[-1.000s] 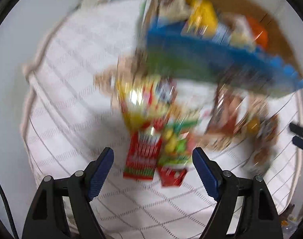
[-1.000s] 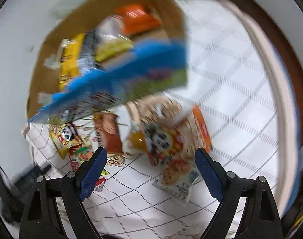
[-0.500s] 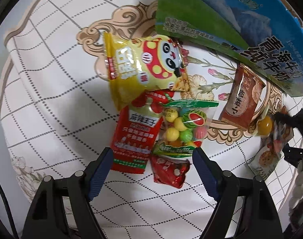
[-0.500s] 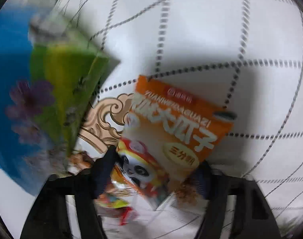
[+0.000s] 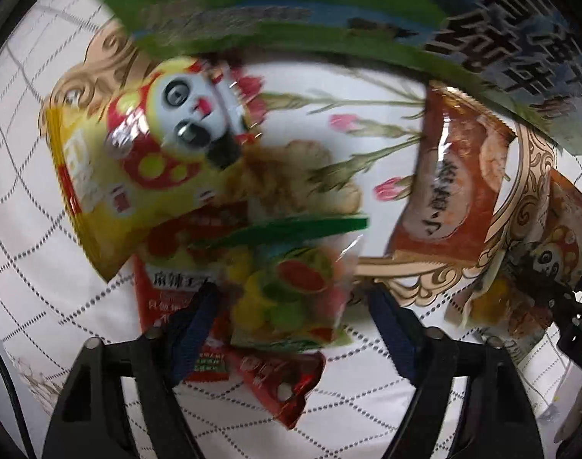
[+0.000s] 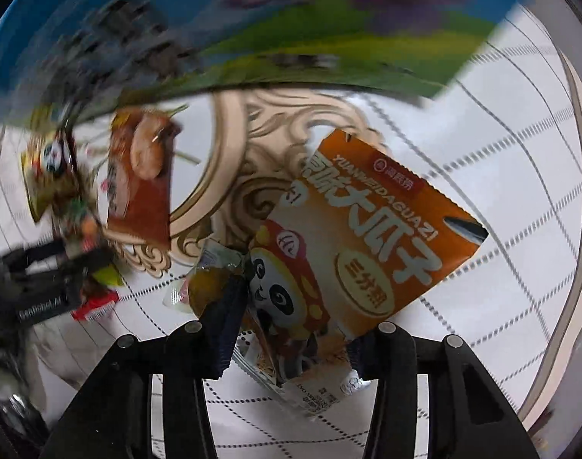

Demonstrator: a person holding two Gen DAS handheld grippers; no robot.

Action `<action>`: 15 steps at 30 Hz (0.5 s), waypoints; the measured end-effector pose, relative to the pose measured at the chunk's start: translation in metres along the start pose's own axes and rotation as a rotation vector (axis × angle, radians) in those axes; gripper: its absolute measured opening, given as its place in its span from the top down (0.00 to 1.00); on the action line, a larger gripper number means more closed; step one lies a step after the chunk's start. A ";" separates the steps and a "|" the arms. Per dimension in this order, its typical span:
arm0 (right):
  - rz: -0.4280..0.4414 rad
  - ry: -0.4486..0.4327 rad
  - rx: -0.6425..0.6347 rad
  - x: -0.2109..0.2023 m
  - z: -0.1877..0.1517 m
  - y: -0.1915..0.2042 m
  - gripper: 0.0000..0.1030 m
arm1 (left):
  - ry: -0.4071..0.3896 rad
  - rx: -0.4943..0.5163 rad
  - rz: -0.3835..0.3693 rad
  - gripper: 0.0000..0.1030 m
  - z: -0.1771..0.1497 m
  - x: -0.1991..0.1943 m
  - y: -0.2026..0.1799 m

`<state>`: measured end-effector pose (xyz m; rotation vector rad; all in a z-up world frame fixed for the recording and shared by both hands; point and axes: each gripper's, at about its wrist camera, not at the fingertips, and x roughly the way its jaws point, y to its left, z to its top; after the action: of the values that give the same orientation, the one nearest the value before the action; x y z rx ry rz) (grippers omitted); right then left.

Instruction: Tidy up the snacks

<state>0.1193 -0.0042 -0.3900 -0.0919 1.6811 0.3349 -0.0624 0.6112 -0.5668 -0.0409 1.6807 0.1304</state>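
My left gripper (image 5: 291, 329) is open, its fingers either side of a clear bag of coloured candy (image 5: 291, 294) that lies on a red packet (image 5: 172, 306). A yellow panda bag (image 5: 137, 168) lies beyond, a brown pastry packet (image 5: 455, 191) to the right. My right gripper (image 6: 291, 329) is open and straddles the lower end of an orange panda seed bag (image 6: 363, 244); a small clear packet (image 6: 306, 386) lies under it and a yellow-filled one (image 6: 210, 287) by the left finger. The blue-green carton (image 5: 329, 11) stands just behind the snacks.
A white checked tablecloth (image 6: 520, 191) with a tan floral medallion covers the table. A small red packet (image 5: 283, 382) lies near my left gripper. The carton also shows in the right wrist view (image 6: 252, 26). The table's edge (image 6: 581, 229) curves at the right.
Both grippers have dropped lower and closer to the snacks. The left now straddles the candy bag; the right stays over the orange seed bag, and its view has swung left.
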 end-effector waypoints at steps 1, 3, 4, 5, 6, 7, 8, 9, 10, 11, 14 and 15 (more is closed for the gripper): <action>0.002 -0.003 -0.009 0.001 -0.001 0.004 0.51 | -0.012 0.025 0.010 0.45 0.001 -0.001 -0.006; 0.007 -0.004 0.017 0.002 -0.001 0.003 0.43 | -0.012 0.049 0.017 0.52 0.003 0.000 -0.015; 0.018 -0.006 0.048 0.003 -0.005 -0.001 0.38 | -0.009 0.051 0.010 0.52 0.003 0.000 -0.018; 0.023 -0.006 0.082 0.004 -0.006 -0.005 0.38 | -0.005 0.052 0.000 0.52 0.001 0.000 -0.020; 0.028 -0.004 0.113 0.004 -0.006 -0.010 0.38 | -0.002 0.054 -0.009 0.52 -0.003 0.000 -0.024; 0.027 -0.002 0.147 0.004 -0.007 -0.015 0.37 | 0.004 0.054 -0.014 0.52 -0.005 0.003 -0.028; 0.015 -0.002 0.172 0.002 -0.009 -0.025 0.36 | 0.012 0.044 -0.021 0.52 -0.008 0.005 -0.029; 0.003 -0.009 0.194 -0.001 -0.012 -0.031 0.34 | 0.019 0.032 -0.026 0.51 -0.009 0.009 -0.029; -0.003 -0.019 0.217 -0.005 -0.016 -0.036 0.31 | 0.034 0.011 -0.040 0.51 -0.008 0.014 -0.026; -0.006 -0.027 0.242 -0.009 -0.020 -0.043 0.29 | 0.046 -0.008 -0.053 0.49 -0.012 0.020 -0.022; 0.010 -0.073 0.332 -0.028 -0.027 -0.064 0.24 | 0.068 -0.056 -0.096 0.47 -0.010 0.027 -0.013; 0.014 -0.099 0.363 -0.036 -0.028 -0.070 0.24 | 0.073 -0.063 -0.105 0.45 -0.008 0.029 -0.008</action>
<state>0.1150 -0.0838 -0.3639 0.2035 1.6198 0.0398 -0.0730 0.6041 -0.5953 -0.1824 1.7428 0.1036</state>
